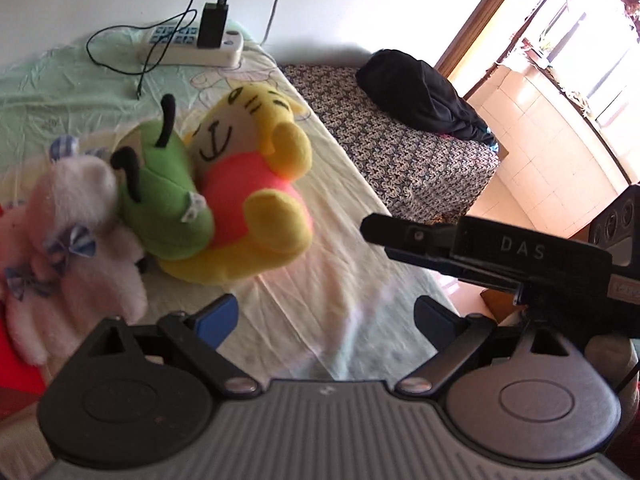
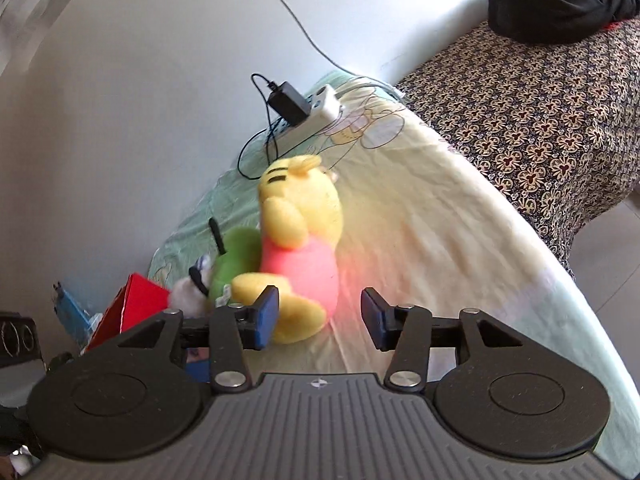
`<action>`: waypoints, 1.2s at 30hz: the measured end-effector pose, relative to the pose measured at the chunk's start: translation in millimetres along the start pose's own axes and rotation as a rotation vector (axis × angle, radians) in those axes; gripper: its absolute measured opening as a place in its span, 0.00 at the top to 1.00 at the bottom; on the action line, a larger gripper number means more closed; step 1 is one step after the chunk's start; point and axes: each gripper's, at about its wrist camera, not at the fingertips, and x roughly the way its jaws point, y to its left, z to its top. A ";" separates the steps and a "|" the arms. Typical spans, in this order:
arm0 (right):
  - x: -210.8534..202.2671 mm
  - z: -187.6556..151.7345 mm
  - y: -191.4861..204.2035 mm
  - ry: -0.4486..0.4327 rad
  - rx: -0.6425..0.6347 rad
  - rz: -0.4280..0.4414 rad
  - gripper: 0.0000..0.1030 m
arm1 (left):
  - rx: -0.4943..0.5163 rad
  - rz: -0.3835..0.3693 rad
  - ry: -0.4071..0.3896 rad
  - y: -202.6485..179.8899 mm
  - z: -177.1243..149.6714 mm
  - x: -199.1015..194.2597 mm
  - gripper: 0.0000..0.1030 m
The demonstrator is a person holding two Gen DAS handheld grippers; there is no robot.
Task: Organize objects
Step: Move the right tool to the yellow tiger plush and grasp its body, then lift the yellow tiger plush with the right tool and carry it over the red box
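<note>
The left gripper (image 1: 324, 316) is spread wide with nothing between its blue pads (image 1: 216, 316), positioned above the pale sheet (image 1: 320, 280) of the bed. The right gripper (image 2: 319, 316) is likewise released, jaws apart and empty; its left pad (image 2: 267, 316) sits just in front of the foot of the yellow bear plush (image 2: 298, 240), though contact cannot be confirmed. In the left wrist view, the right gripper's finger enters from the right edge, clear of the toys. Three plush toys lie bunched together on the sheet: the yellow bear plush in a pink shirt, the green plush (image 1: 168, 192) pressed against its left side, and the white plush (image 1: 76, 216) with blue checked bows touching the green one. A red box (image 2: 132, 308) stands just beyond the white plush. Farther back, near the wall, a white power strip (image 1: 192, 46) carries a black adapter (image 1: 213, 24) with a trailing cable. A dark cloth bundle (image 1: 420, 96) rests on the adjacent patterned cover (image 1: 400, 160).
</note>
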 end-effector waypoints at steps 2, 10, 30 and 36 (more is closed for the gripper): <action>4.1 5.0 -7.1 0.004 0.025 0.011 0.48 | 0.007 0.037 -0.012 -0.1 2.3 5.7 0.08; 47.1 28.0 -6.9 0.066 0.066 0.078 0.44 | -0.010 0.072 0.018 11.6 12.7 27.3 0.08; 81.8 36.5 -19.7 0.185 0.023 0.159 0.55 | -0.035 0.029 0.113 25.3 20.4 61.1 0.08; 41.8 31.6 -31.9 0.162 -0.023 0.115 0.55 | -0.015 -0.037 0.157 12.6 11.1 65.1 0.08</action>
